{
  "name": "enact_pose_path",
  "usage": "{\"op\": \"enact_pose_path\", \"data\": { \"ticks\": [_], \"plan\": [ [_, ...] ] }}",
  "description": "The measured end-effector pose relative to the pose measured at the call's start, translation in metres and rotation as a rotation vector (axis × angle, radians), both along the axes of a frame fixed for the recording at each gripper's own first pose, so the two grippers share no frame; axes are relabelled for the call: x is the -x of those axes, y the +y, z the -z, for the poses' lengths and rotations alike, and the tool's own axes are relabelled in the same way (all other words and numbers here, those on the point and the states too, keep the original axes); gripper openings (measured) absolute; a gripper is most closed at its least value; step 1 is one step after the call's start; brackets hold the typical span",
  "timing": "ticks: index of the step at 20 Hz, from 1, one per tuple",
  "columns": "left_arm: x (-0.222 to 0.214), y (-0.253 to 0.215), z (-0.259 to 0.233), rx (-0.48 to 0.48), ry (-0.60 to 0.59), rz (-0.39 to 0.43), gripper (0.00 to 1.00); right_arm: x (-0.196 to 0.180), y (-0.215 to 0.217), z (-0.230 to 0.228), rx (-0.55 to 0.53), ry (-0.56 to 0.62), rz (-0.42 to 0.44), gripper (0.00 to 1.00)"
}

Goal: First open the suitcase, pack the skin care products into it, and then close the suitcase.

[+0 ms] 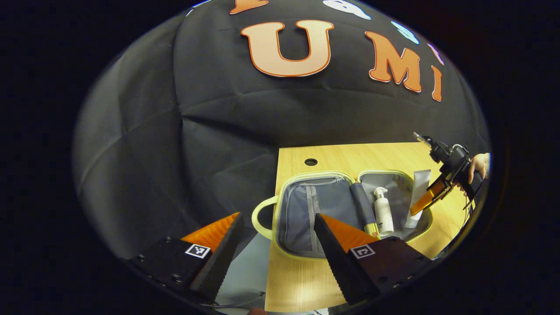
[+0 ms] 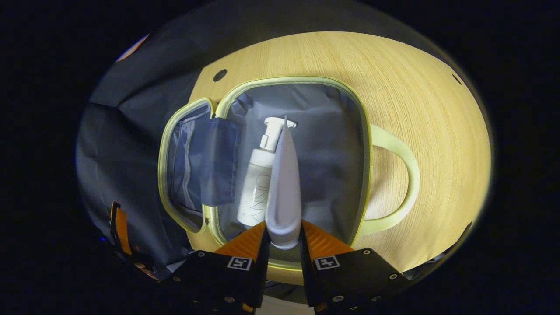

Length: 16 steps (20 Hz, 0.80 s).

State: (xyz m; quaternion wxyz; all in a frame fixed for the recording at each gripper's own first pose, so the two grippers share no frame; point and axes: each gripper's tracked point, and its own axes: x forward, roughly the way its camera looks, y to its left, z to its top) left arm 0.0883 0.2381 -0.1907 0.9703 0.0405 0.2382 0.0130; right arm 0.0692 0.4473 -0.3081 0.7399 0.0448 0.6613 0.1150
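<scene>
The suitcase (image 1: 280, 205) lies open on the wooden table (image 1: 393, 153), showing its grey lining and pale yellow-green rim (image 2: 363, 144). A white pump bottle (image 1: 383, 210) lies in its right half, also visible in the right gripper view (image 2: 256, 183). My right gripper (image 2: 283, 232) is shut on a white tube (image 2: 284, 183), holding it over that same half just beside the bottle. In the left gripper view the tube (image 1: 419, 183) hangs at the case's far right edge in the right gripper (image 1: 433, 194). My left gripper (image 1: 278, 216) stands open and holds nothing, near the case's left handle (image 1: 258, 216).
The table has a round hole (image 1: 311, 162) behind the case. A second handle (image 2: 407, 175) sticks out over bare wood on the right. A hand (image 1: 479, 164) holds the right gripper. The table's left edge drops off beside the left gripper.
</scene>
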Motion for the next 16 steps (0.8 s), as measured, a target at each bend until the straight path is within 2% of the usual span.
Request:
{"op": "enact_pose_path", "data": {
  "ticks": [4, 5, 6, 7, 9, 10, 12, 13, 14, 16],
  "plan": [
    [0.002, 0.001, -0.005, -0.019, -0.007, 0.003, 1.0, -0.006, -0.005, 0.017, 0.042, 0.01, 0.034, 0.37],
    [0.002, 0.001, -0.005, -0.015, -0.006, 0.002, 1.0, -0.006, -0.007, 0.02, 0.052, 0.012, 0.044, 0.32],
    [0.004, 0.0, -0.003, -0.011, -0.002, -0.001, 1.0, -0.006, -0.007, 0.021, 0.051, 0.017, 0.055, 0.41],
    [0.004, 0.0, -0.002, -0.011, -0.001, -0.007, 1.0, -0.006, -0.004, 0.019, 0.036, 0.008, 0.067, 0.43],
    [0.005, 0.003, -0.004, -0.019, -0.007, -0.015, 1.0, -0.01, 0.003, 0.008, 0.001, -0.025, 0.069, 0.53],
    [0.004, 0.003, -0.007, -0.023, -0.019, -0.018, 0.99, -0.011, 0.004, 0.004, -0.004, -0.046, 0.066, 0.62],
    [0.0, 0.001, -0.016, -0.024, -0.049, -0.022, 0.99, -0.014, 0.004, -0.012, -0.019, -0.103, 0.059, 0.89],
    [-0.003, 0.0, -0.02, -0.021, -0.066, -0.025, 0.99, -0.017, 0.002, -0.024, -0.034, -0.142, 0.058, 1.0],
    [-0.004, 0.0, -0.026, -0.015, -0.085, -0.029, 0.99, -0.02, 0.004, -0.038, -0.058, -0.18, 0.059, 0.96],
    [-0.009, 0.003, -0.028, -0.004, -0.094, -0.043, 0.99, -0.027, 0.012, -0.071, -0.127, -0.29, 0.069, 0.95]
  ]
}}
